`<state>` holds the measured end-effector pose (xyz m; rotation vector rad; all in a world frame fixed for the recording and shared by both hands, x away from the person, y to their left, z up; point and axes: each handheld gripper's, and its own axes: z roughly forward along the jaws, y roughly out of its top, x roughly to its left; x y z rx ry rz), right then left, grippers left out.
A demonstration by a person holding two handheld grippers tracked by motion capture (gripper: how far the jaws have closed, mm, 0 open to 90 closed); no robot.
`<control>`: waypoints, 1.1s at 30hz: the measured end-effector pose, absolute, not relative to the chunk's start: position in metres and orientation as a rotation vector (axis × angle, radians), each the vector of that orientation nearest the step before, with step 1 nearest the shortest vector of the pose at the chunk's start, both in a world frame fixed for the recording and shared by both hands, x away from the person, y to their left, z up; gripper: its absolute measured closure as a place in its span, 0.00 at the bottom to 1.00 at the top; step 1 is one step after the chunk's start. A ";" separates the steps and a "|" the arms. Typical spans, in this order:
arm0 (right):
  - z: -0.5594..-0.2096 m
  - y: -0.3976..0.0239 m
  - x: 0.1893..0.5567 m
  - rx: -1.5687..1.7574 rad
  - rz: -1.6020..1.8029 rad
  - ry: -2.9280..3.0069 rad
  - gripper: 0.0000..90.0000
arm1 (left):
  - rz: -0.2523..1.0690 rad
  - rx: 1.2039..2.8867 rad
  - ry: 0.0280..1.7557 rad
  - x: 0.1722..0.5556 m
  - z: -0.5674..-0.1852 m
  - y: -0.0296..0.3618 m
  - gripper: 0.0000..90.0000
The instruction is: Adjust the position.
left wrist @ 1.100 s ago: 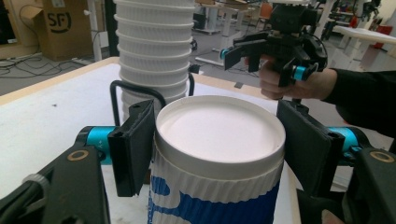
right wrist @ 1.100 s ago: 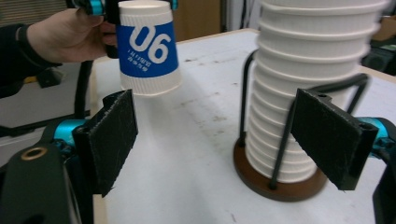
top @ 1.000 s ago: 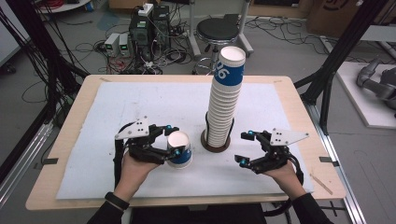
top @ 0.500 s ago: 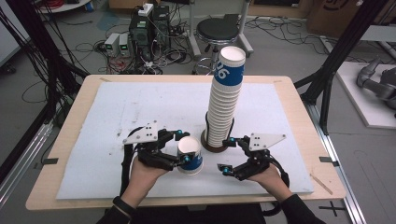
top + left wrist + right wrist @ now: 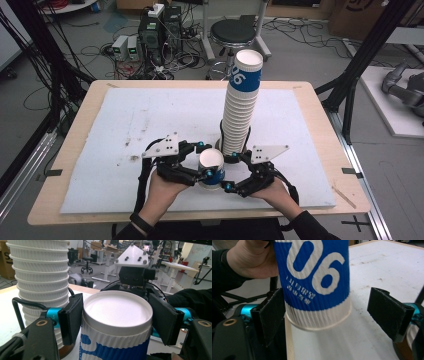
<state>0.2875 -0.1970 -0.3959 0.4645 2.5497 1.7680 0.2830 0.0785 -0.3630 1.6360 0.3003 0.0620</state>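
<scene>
A white and blue paper cup [image 5: 212, 161] marked "06" hangs upside down just above the mat near the table's front edge. My left gripper [image 5: 204, 160] is shut on it, and in the left gripper view both pads [image 5: 71, 317] press the cup [image 5: 117, 312] just under its upturned base. My right gripper [image 5: 231, 173] faces it from the right, open. In the right gripper view the cup's [image 5: 317, 282] lower part hangs between the jaws. One pad [image 5: 272, 315] sits close beside it and the other pad [image 5: 387, 313] stands well off. A tall stack of cups [image 5: 241, 107] rises just behind.
A white mat [image 5: 150, 120] covers the wooden table [image 5: 90, 100]. The stack [image 5: 41, 277] stands in a dark ring base close behind both grippers. Black frame posts [image 5: 357, 75] flank the table; a stool [image 5: 239, 32] and electronics stand on the floor beyond.
My left gripper has carried the cup to the right, toward the stack. My right gripper has moved left until its open jaws stand around the cup.
</scene>
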 end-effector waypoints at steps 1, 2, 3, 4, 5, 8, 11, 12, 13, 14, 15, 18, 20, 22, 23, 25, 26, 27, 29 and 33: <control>-0.396 -0.195 0.287 0.460 1.776 2.552 0.17 | 0.065 1.637 0.301 0.283 -0.363 0.078 0.34; -0.396 -0.194 0.286 0.457 1.781 2.558 0.17 | 0.067 1.633 0.301 0.283 -0.363 0.077 0.34; -0.397 -0.193 0.286 0.458 1.776 2.562 0.17 | 0.065 1.631 0.301 0.283 -0.363 0.076 0.34; -0.397 -0.192 0.286 0.459 1.771 2.565 0.17 | 0.065 1.631 0.301 0.283 -0.363 0.076 0.34; -0.397 -0.191 0.286 0.461 1.765 2.569 0.17 | 0.064 1.627 0.301 0.283 -0.364 0.074 0.34; -0.398 -0.189 0.286 0.461 1.766 2.571 0.17 | 0.067 1.629 0.299 0.283 -0.364 0.074 0.34; -0.399 -0.186 0.285 0.460 1.749 2.578 0.17 | 0.067 1.622 0.301 0.282 -0.364 0.072 0.34; -0.399 -0.186 0.285 0.470 1.740 2.577 0.17 | 0.067 1.619 0.301 0.282 -0.364 0.072 0.34; -0.399 -0.185 0.285 0.465 1.746 2.580 0.17 | 0.068 1.616 0.300 0.282 -0.364 0.071 0.34; -0.399 -0.185 0.285 0.465 1.746 2.580 0.17 | 0.068 1.616 0.300 0.282 -0.364 0.071 0.34; -0.400 -0.184 0.285 0.465 1.739 2.579 0.17 | 0.065 1.614 0.301 0.282 -0.364 0.070 0.34; -0.400 -0.182 0.284 0.461 1.737 2.586 0.17 | 0.061 1.614 0.300 0.281 -0.365 0.068 0.34; -0.401 -0.181 0.284 0.455 1.727 2.590 0.17 | 0.056 1.615 0.297 0.281 -0.365 0.066 0.34; -0.401 -0.180 0.283 0.441 1.711 2.595 0.20 | 0.062 1.622 0.295 0.280 -0.366 0.065 0.34; -0.401 -0.180 0.283 0.429 1.706 2.598 0.21 | 0.062 1.621 0.295 0.280 -0.365 0.066 0.34; -0.400 -0.182 0.284 0.416 1.703 2.596 0.23 | 0.055 1.621 0.300 0.281 -0.365 0.066 0.34; -0.399 -0.182 0.284 0.405 1.697 2.597 0.23 | 0.055 1.621 0.300 0.281 -0.365 0.066 0.34; -0.399 -0.183 0.284 0.401 1.691 2.600 0.24 | 0.055 1.627 0.296 0.282 -0.365 0.067 0.33; -0.398 -0.184 0.284 0.385 1.679 2.603 0.25 | 0.021 1.647 0.290 0.284 -0.362 0.068 0.32; -0.395 -0.187 0.287 0.375 1.651 2.626 0.26 | -0.011 1.697 0.285 0.286 -0.357 0.071 0.26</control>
